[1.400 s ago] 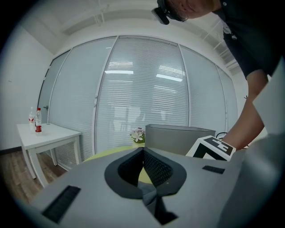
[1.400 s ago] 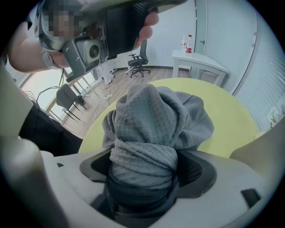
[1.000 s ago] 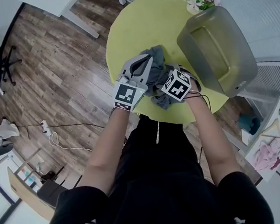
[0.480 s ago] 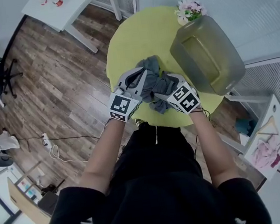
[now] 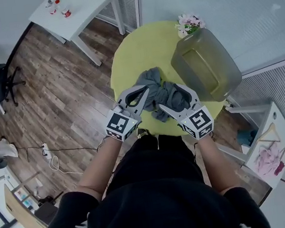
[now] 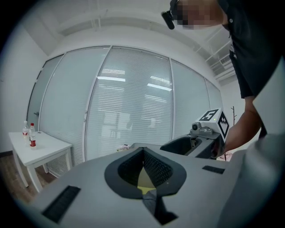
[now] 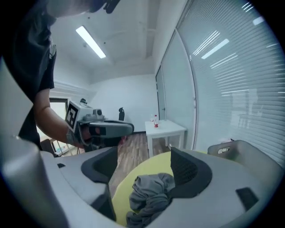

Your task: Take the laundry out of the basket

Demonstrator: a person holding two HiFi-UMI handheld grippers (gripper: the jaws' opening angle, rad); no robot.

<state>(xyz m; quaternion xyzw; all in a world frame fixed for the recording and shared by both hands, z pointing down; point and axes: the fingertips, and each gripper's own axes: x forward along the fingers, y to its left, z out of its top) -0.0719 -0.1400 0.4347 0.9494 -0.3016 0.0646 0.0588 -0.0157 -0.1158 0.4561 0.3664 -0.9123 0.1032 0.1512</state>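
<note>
Laundry (image 5: 153,84) near table (image 5: 138,50) front edge

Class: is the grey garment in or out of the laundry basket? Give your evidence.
Out. The grey garment lies crumpled on the yellow table, beside the laundry basket, whose visible inside looks bare.

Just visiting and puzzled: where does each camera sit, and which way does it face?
Head view: on the head, looking down on laundry, basket, both arms.
Left gripper view: on the left gripper, along shut jaws toward the blinds.
Right gripper view: on the right gripper, along open jaws at the laundry.
Shared: each gripper view shows the other gripper and forearm.
</note>
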